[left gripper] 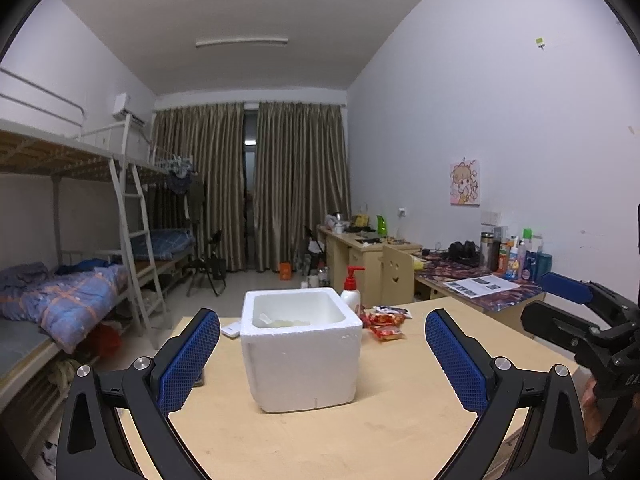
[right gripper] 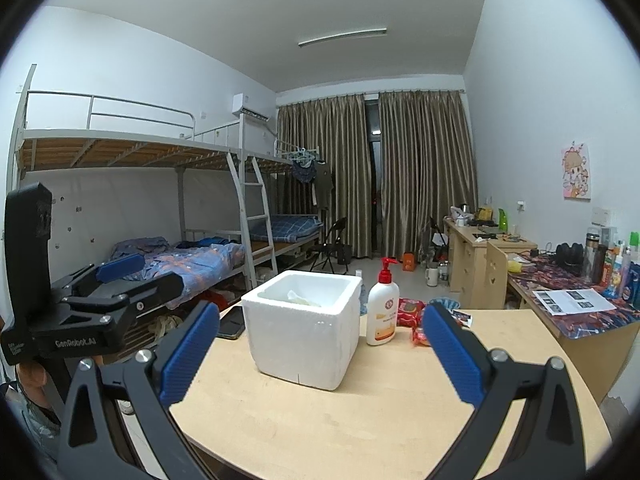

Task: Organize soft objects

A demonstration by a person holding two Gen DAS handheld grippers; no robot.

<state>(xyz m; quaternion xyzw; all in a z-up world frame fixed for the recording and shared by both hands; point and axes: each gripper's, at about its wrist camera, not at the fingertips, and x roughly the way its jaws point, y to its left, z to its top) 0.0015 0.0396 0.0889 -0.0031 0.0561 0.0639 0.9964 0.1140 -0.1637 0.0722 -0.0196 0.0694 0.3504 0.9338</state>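
Left gripper point(left gripper: 322, 354) gaping, ribbed blue pads, square white foam box point(left gripper: 301, 346), smooth wooden table point(left gripper: 400, 420)

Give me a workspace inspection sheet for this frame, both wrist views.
Surface: light wood table, near part bare.
Job's things: white foam box upright, mid-table, open top, pale contents inside, too unclear to name; red snack packets behind it to the right.
Clutter: pump bottle right of the box; dark phone by the left edge; small white item left of the box.
Grippers: left tool open, empty; right tool open, empty; both short of the box.
Cables: nothing seen on the table.
Surroundings: bunk beds left, curtains at the far end, cluttered desks right.
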